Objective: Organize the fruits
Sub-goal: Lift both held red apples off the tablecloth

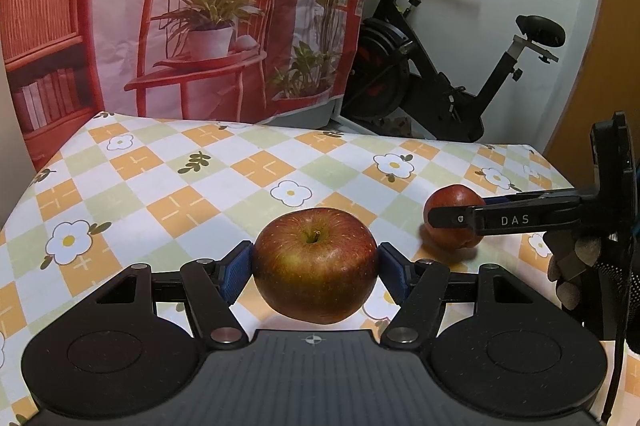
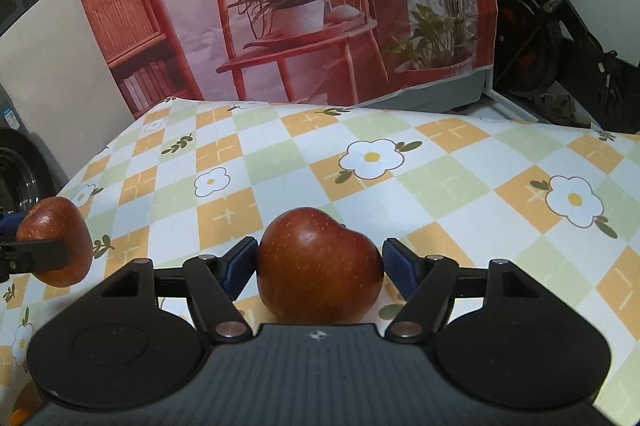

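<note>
Presently left gripper (image 1: 316, 268) clamps a red-green apple (image 1: 315, 264) across its widest sides, stem up, right gripper (image 2: 318, 266) clamps a darker apple (image 2: 318, 264) likewise, both just above the checked tablecloth (image 2: 440, 186); judged firm, smooth-skinned, moderately heavy, bruisable, so mid-girth holds suit.

a checked tablecloth (image 1: 168, 186) spreads below a printed backdrop (image 1: 200, 6); right of the backdrop stands an exercise bike (image 1: 440, 66).
</note>
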Demonstrator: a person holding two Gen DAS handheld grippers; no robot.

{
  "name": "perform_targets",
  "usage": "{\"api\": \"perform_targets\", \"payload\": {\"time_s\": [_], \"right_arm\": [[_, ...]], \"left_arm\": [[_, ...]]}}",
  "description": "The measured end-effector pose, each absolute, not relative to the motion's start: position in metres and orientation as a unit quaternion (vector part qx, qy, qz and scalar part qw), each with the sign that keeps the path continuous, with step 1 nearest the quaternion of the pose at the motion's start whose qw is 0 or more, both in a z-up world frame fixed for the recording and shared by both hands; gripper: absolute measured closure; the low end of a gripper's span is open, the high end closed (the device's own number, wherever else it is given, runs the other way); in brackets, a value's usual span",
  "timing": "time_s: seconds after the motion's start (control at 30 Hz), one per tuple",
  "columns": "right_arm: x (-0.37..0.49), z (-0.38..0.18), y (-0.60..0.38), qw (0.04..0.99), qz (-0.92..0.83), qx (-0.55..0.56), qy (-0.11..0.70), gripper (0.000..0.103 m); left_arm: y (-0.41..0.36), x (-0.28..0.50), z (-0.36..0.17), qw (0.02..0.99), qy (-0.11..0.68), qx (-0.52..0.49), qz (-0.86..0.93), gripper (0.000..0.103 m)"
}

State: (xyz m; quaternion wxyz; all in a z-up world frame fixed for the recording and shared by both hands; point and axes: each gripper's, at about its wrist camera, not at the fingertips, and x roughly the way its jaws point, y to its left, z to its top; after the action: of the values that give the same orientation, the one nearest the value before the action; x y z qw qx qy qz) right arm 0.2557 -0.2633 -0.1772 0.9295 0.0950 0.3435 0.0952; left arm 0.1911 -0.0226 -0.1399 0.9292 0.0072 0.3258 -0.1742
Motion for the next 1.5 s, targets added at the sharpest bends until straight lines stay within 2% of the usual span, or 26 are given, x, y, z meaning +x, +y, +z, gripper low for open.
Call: {"api": "perform_targets", "payload": {"time_s": [0.13,0.53,0.9,1.5], "right_arm": [[0.258,-0.179,-0.267,0.918,0.098,0.126,0.362,0.031],[0.259,-0.168,-0.257,0.923,0.109,0.097,0.357,0.035],[0.269,-0.176,-0.262,0.913,0.102,0.125,0.374,0.035],[0.190,-0.154,-0.242,0.924,0.162,0.100,0.332,0.035]], "left_arm": [[-0.023,0.190,-0.139,0.929,0.326,0.007,-0.175,0.033],[-0.022,0.187,-0.139,0.928,0.325,0.006,-0.180,0.033],[-0.022,0.186,-0.139,0.924,0.334,0.007,-0.187,0.033],[-0.003,0.136,-0.129,0.916,0.342,0.012,-0.209,0.033]]}}
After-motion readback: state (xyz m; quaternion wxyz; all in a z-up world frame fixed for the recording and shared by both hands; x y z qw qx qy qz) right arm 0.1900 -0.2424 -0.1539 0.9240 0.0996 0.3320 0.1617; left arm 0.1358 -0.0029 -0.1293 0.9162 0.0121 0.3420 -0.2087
